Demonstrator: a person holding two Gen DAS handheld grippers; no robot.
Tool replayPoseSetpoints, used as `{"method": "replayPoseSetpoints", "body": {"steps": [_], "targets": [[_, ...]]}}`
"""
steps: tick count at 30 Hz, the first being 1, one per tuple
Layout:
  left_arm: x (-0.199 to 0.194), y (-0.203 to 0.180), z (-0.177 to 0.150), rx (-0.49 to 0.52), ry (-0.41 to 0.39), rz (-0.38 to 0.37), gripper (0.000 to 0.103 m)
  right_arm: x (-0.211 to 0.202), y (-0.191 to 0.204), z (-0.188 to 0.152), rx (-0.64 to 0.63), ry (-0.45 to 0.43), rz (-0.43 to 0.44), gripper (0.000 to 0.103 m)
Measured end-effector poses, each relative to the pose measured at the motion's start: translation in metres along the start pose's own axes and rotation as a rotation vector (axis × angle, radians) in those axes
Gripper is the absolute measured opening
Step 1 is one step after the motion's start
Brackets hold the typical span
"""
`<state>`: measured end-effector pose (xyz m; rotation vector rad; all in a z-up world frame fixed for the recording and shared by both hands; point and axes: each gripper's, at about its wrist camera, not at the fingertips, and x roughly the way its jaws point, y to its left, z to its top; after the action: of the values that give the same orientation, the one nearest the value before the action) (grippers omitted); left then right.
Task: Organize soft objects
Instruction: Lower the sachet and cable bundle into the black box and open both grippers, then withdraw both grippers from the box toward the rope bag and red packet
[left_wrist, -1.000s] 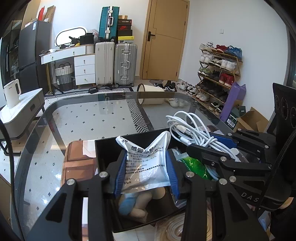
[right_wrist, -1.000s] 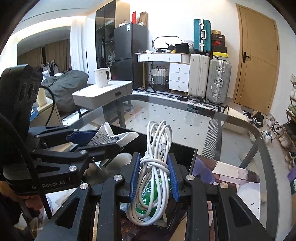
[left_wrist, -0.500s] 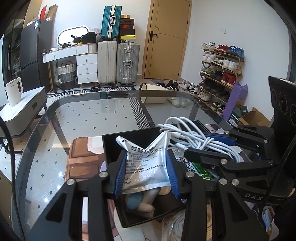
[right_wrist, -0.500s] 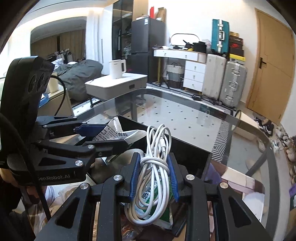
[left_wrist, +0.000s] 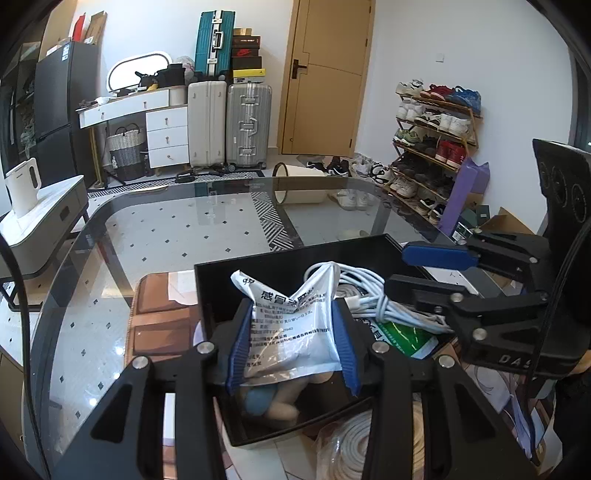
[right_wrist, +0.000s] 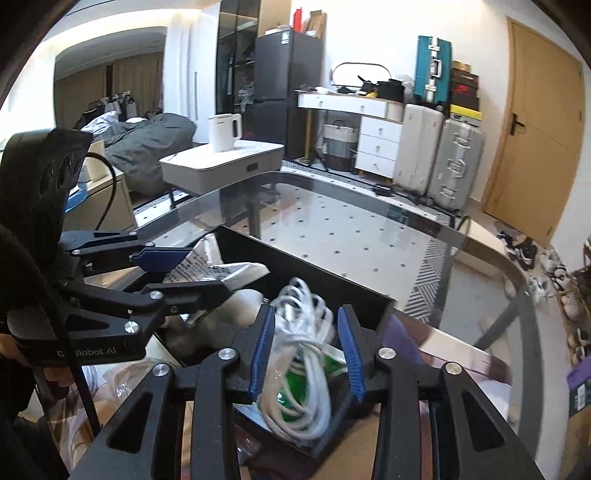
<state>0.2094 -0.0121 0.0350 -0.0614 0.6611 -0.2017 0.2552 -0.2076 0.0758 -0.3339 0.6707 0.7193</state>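
A black open box (left_wrist: 280, 260) stands on the glass table. My left gripper (left_wrist: 291, 343) is shut on a white printed pouch (left_wrist: 291, 328) and holds it over the box, above a soft toy (left_wrist: 273, 400) inside. My right gripper (right_wrist: 306, 349) is open; the white cable bundle (right_wrist: 301, 354) lies loose between its jaws, on a green packet (right_wrist: 295, 387) in the box (right_wrist: 295, 266). In the left wrist view the cable (left_wrist: 373, 295) rests in the box beside the right gripper (left_wrist: 424, 269). The left gripper (right_wrist: 207, 269) with the pouch (right_wrist: 218, 269) shows in the right wrist view.
The glass table (left_wrist: 166, 229) stretches ahead of the box. A brown mat (left_wrist: 162, 317) lies under the box's left side. A bagged white coil (left_wrist: 354, 446) lies in front of the box. A white side table with a kettle (left_wrist: 22, 184) stands to the left.
My right gripper has opened and let go of the cable bundle, which now lies in the box. My left gripper still holds the pouch over the box.
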Motion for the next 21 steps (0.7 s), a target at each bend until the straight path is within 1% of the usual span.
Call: {"method": "replayPoseSetpoints", "body": {"steps": [5,6,7,8,9,10,12,13,14,16,17,18,19,21], "targets": [[0.002,-0.003,0.0,0.013,0.007,0.004,0.046,-0.02,-0.002,-0.011,0.032,-0.019,-0.019,0.06],[0.001,-0.003,0.0,0.015,0.007,-0.001,0.048,-0.022,-0.001,-0.012,0.036,-0.02,-0.022,0.064],[0.0,-0.004,0.0,0.016,0.009,-0.003,0.051,-0.026,-0.001,-0.015,0.044,-0.024,-0.027,0.071],[-0.001,-0.005,0.0,0.016,0.012,-0.003,0.052,-0.029,-0.002,-0.016,0.053,-0.028,-0.028,0.078],[-0.004,-0.005,0.0,0.018,0.015,-0.006,0.055,-0.033,-0.002,-0.018,0.064,-0.031,-0.025,0.081],[-0.006,-0.005,0.0,0.019,0.013,-0.009,0.06,-0.036,-0.002,-0.02,0.076,-0.034,-0.023,0.085],[-0.012,-0.005,0.0,0.023,0.005,-0.012,0.062,-0.043,-0.002,-0.024,0.1,-0.035,-0.03,0.086],[-0.016,-0.006,0.0,0.027,0.002,-0.011,0.062,-0.047,-0.002,-0.026,0.114,-0.034,-0.035,0.088],[-0.018,-0.006,0.0,0.029,0.002,-0.011,0.067,-0.051,-0.002,-0.028,0.125,-0.036,-0.039,0.093],[-0.027,-0.005,-0.001,0.027,-0.014,0.001,0.095,-0.06,0.0,-0.033,0.158,-0.05,-0.046,0.1],[-0.032,-0.003,-0.001,0.022,-0.033,0.009,0.1,-0.063,0.001,-0.036,0.172,-0.057,-0.047,0.102],[-0.038,-0.001,-0.002,0.014,-0.057,0.011,0.103,-0.066,0.001,-0.038,0.19,-0.062,-0.045,0.102],[-0.044,0.0,-0.004,0.004,-0.069,0.006,0.103,-0.069,0.001,-0.041,0.21,-0.063,-0.042,0.102],[-0.05,0.004,-0.008,-0.016,-0.056,-0.005,0.103,-0.074,0.0,-0.044,0.251,-0.061,-0.035,0.102]]}}
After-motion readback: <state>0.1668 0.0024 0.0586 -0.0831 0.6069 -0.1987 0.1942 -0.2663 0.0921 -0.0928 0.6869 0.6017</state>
